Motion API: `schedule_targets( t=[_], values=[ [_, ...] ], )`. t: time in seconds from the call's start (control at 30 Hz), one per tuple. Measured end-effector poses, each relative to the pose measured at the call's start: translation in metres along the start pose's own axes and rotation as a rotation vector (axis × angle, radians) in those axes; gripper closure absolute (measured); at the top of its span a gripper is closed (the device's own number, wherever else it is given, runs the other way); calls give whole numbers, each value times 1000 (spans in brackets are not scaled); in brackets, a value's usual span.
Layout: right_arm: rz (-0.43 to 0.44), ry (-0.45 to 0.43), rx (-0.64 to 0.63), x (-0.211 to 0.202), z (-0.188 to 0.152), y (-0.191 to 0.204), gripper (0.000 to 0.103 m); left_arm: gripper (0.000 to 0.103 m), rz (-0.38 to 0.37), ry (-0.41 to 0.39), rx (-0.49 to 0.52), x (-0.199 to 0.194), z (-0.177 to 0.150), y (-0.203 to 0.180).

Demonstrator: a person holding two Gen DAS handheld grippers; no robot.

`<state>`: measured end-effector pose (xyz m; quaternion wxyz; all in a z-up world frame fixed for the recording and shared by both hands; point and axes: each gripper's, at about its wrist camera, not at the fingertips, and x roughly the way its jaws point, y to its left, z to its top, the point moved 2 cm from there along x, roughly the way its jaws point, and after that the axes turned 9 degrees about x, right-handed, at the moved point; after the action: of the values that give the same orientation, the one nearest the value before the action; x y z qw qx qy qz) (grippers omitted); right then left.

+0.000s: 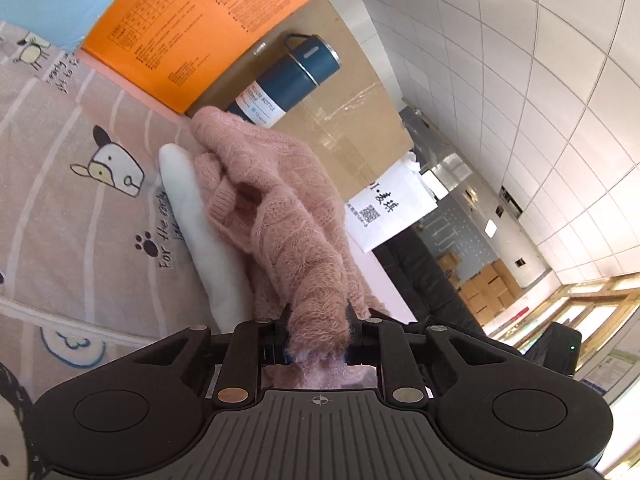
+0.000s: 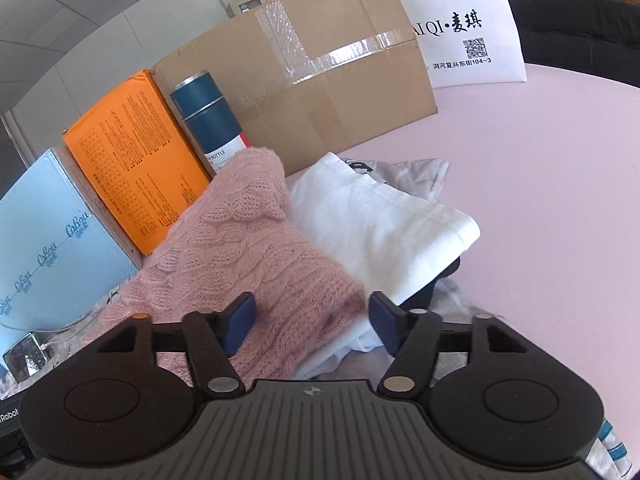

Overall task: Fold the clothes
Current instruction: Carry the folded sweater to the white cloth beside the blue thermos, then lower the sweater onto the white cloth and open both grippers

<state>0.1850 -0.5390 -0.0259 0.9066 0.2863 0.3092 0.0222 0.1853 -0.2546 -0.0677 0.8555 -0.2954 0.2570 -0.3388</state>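
The pink cable-knit wool sweater point(image 1: 276, 200) is pinched at one bunched end by the left gripper point(image 1: 318, 334), probably to lift it for folding. The right gripper point(image 2: 312, 320) hovers spread wide above it, beside the folded white cotton garment point(image 2: 380, 216).

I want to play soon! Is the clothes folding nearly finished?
Not yet. The white garment already looks folded. The left gripper is pinching the pink sweater, which is bunched up; the right gripper is open over it. The sweater needs folding, and more rumpled cloth lies behind.
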Motion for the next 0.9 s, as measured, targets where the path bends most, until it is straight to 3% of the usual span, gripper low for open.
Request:
schedule_targets(
  t=[0.03,0.07,0.17,0.23,0.3,0.33,0.37,0.47,0.67,0.7,0.8,0.9],
  values=[
    [9,6,23,1,2,-5,84,85,-34,-2,-5,6,-1,-4],
    [20,-11,47,-1,5,-9,90,85,-68,-4,-10,13,-2,-8],
    [-19,-117,114,-12,17,-20,93,85,-124,-12,-45,32,-5,-16],
    [-25,-145,153,-20,21,-28,92,85,-111,-13,-48,35,-7,-17],
    [2,-132,183,-32,16,-33,75,85,-99,-22,-27,33,-7,-15],
    [24,-123,199,-40,10,-34,49,85,-99,-27,-44,31,-5,-13],
    [57,-104,224,-48,4,-35,40,85,-99,-31,-60,30,-4,-11],
    [266,59,384,-59,-18,-40,40,85,-110,-57,-78,25,2,-10],
    [562,214,547,-55,-65,-20,35,85,-142,-114,-126,19,13,-12],
    [588,202,579,-52,-67,-18,35,85,-145,-129,-123,17,15,-13],
    [557,76,608,-44,-54,-13,36,85,-166,-176,-96,11,18,-15],
    [540,-44,608,-36,-33,-10,37,85,-138,-205,-1,6,14,-20]
  ],
)
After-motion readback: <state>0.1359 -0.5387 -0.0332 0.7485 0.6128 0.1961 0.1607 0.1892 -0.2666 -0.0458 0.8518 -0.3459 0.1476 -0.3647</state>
